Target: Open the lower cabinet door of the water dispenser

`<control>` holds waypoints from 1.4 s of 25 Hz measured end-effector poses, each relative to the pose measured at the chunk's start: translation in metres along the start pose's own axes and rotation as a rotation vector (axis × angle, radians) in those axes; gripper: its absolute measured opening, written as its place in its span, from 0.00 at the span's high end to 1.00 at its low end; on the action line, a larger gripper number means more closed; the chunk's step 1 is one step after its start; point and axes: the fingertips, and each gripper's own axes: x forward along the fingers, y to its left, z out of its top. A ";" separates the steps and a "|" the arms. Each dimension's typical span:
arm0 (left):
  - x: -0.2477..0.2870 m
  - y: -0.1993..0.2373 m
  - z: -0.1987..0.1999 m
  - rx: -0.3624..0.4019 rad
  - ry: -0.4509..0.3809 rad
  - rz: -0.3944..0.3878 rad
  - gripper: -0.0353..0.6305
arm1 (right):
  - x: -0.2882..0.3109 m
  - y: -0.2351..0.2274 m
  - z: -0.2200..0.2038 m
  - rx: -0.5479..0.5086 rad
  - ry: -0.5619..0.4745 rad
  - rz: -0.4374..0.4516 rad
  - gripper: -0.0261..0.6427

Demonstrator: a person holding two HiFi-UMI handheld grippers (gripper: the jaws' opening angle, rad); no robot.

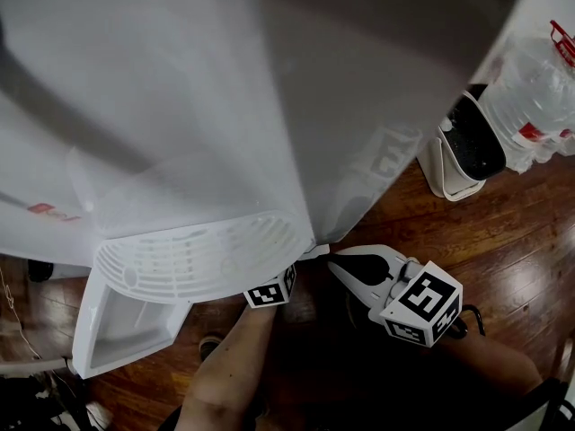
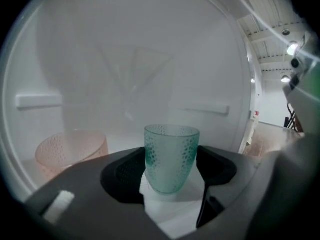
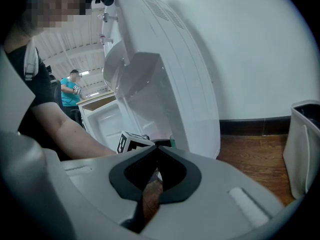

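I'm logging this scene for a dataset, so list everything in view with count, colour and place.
dispenser: 1, white, centre
door: 1, white, open, at its base
green cup: 1, in the cabinet, between the left tool's jaws
pink cup: 1, left of it
bottle: 1, clear, red label, right of dispenser
bin: 1, white, beside bottle
floor: brown wood
bystander: 1, teal shirt, far behind
left tool: white, shut on green cup
right tool: white, shut, empty
forearm: 1, bare, behind left tool

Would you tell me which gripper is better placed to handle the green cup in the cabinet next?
Left. The left gripper reaches into the cabinet, its jaws against both sides of the green cup. The right gripper hangs outside above the wooden floor, jaws shut and empty.
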 end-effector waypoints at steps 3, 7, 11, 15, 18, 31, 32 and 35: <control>-0.002 -0.008 -0.003 0.014 0.011 -0.032 0.30 | -0.001 -0.003 0.004 0.000 -0.011 -0.014 0.96; -0.005 -0.010 -0.008 0.003 0.038 -0.031 0.30 | -0.002 -0.009 0.007 0.008 -0.029 -0.034 0.96; -0.009 -0.011 -0.013 0.023 0.063 -0.033 0.30 | -0.002 -0.011 0.009 0.015 -0.037 -0.046 0.96; -0.011 -0.010 -0.012 0.038 0.072 -0.035 0.30 | -0.002 -0.012 0.009 0.014 -0.043 -0.060 0.96; -0.011 -0.010 -0.013 0.084 0.085 -0.031 0.30 | -0.001 -0.012 0.006 0.026 -0.032 -0.061 0.96; -0.039 -0.010 -0.024 0.100 0.106 -0.022 0.31 | -0.007 -0.007 0.003 0.033 -0.034 -0.062 0.96; -0.043 -0.010 -0.025 0.104 0.111 -0.027 0.31 | -0.008 -0.006 0.002 0.035 -0.035 -0.063 0.96; -0.056 -0.011 -0.025 0.125 0.122 -0.047 0.31 | -0.011 -0.003 0.003 0.036 -0.042 -0.065 0.96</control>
